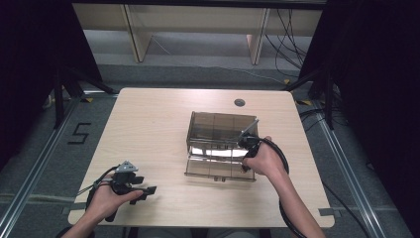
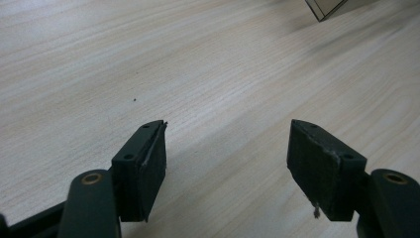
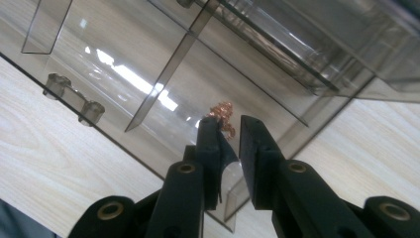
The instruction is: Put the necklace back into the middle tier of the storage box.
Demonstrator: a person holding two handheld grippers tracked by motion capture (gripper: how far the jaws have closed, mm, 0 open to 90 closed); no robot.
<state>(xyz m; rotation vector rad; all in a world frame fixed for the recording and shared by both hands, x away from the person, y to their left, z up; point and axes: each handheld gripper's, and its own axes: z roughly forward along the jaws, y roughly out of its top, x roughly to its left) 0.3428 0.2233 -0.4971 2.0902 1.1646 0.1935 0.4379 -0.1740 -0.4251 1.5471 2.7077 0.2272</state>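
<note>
**A:** What could go wrong here?

**B:** On the light wooden tabletop (image 1: 148,129) sits a smoky clear plastic organiser box (image 1: 218,144), right of centre, its lid standing open at the far side. A small tangle of copper-coloured chain or wire (image 3: 223,113) lies in one of its compartments, by a divider. My judgement: the tangle could stay snagged on a pad of the right claw (image 3: 229,130) and get dragged back out as the hand lifts. The claw is also low over the tray, so a careless withdrawal might knock a divider and shove the light box across the tabletop.

**A:** And the right claw itself?

**B:** Its jaws stand a little apart, a narrow gap between the pads, pressing on nothing. The copper tangle sits just past the tips, close to the left pad; I cannot tell whether it touches. A sliver of clear plastic shows against that pad too.

**A:** The other one?

**B:** The left claw (image 2: 227,148) hovers at the near left corner of the tabletop, well away from the box. Its jaws are wide apart, empty, with bare wood between them.
</note>
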